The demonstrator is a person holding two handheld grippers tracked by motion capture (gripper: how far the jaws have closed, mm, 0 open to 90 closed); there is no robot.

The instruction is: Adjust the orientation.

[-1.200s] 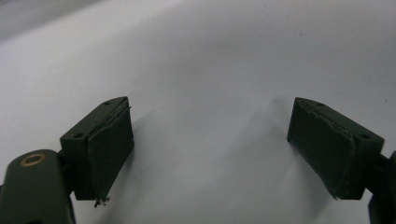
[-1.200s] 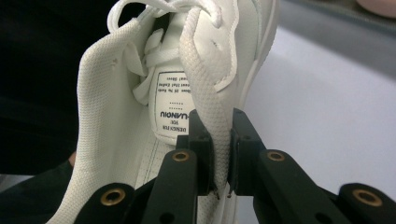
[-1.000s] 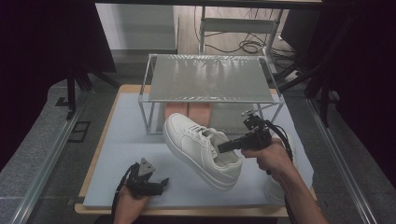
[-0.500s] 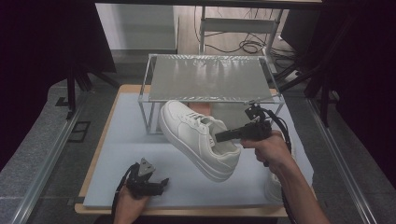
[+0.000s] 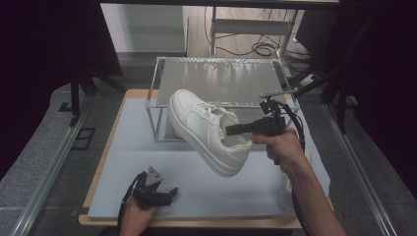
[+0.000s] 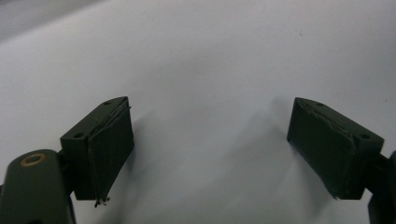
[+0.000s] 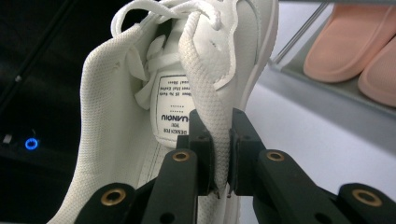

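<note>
Two black jaws of the right gripper (image 7: 219, 154) pinch the mesh collar of a white sneaker (image 5: 209, 130), close together with only that fabric between them, and the shoe hangs clear of the pale blue mat (image 5: 128, 147). From that gripper (image 5: 231, 130) the sneaker stretches toward ten o'clock in the high view, heel low by the jaws, toe raised and already level with the front edge of the metal shoe rack (image 5: 221, 78). Its long axis runs from four to ten o'clock, so the right hand (image 5: 280, 147) is the one to carry it onward. Down at seven o'clock the left gripper (image 5: 156, 192) rests on the mat, jaws spread wide on nothing (image 6: 210, 149), well apart from the shoe. Under the rack's top shelf, pink shoes (image 7: 355, 51) sit on the lower level.
</note>
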